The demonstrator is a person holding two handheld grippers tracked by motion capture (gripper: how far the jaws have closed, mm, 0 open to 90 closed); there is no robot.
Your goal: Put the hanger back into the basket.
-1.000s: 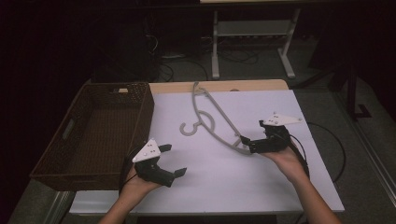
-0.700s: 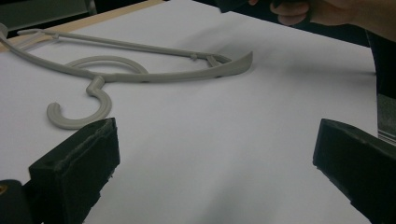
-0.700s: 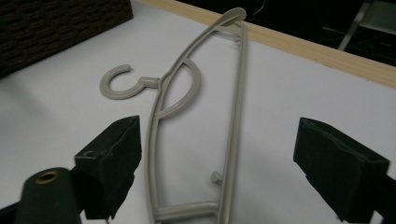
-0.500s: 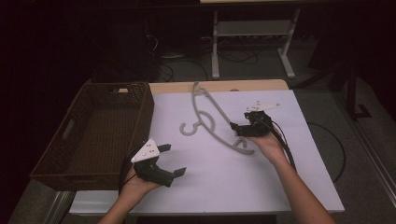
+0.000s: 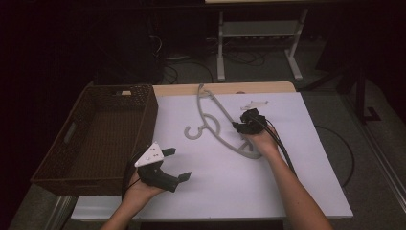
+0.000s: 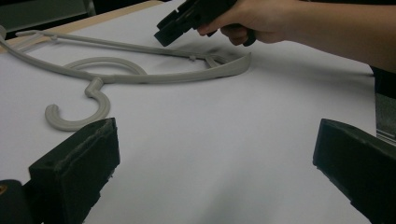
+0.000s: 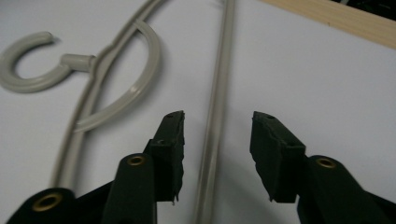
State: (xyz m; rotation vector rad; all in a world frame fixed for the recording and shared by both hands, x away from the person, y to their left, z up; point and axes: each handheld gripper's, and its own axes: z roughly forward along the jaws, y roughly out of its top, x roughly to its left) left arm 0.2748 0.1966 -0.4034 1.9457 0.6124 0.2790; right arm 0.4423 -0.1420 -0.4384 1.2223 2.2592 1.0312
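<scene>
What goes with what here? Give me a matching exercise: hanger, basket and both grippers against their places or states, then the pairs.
Things:
1. hanger
2. basket
3. left gripper
4. right gripper

Places or states:
A. brown and woven, at the left edge of the table
B. jaws set either side of the thin bottom bar, pads not yet pressing it
C. grey, lying flat on the white surface
D. jaws wide open, nothing between them, near the front edge

Pairs: 1-C, 2-A, 3-D, 4-B

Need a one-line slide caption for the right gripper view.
Right gripper straddles the grey hanger's thin bar, jaws closing but not yet touching it.
</scene>
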